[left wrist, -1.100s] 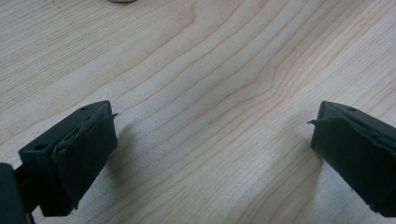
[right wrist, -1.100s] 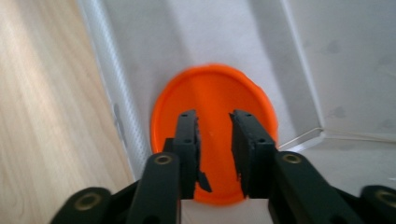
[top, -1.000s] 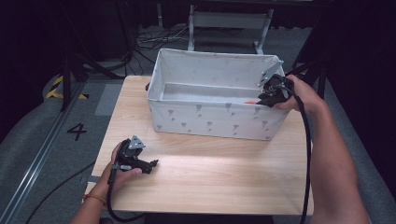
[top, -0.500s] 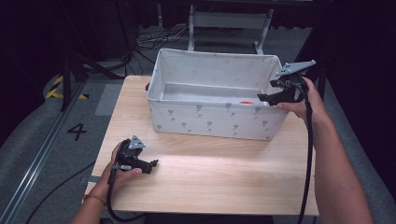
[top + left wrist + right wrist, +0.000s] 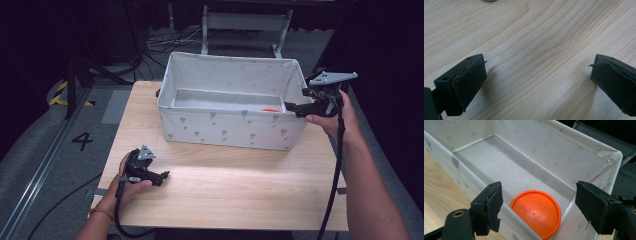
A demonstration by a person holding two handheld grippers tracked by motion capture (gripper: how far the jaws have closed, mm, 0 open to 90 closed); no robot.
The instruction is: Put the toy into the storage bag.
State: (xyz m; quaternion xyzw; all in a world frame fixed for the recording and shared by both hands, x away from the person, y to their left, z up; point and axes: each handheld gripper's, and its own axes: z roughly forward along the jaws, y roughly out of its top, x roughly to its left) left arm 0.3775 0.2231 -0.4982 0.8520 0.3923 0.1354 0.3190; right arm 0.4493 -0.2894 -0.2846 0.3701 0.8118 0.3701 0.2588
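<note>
orange disc (image 5: 535,213) lying inside white fabric bin (image 5: 200,65); right tongs (image 5: 292,108) just opened, empty, above it; left tongs (image 5: 165,176) open on worktop (image 5: 240,190).

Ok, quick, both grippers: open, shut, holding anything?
Left gripper: open, empty, low over the light wooden table.
Right gripper: jaws have just been opening, now open and empty, above the round orange plastic disc in the white fabric bin.

Both arms are bare; a thin orange-red band (image 5: 101,212) circles the left wrist. Each black claw carries a grey three-cornered plate (image 5: 332,77) and trails a black cable (image 5: 336,165).
</note>
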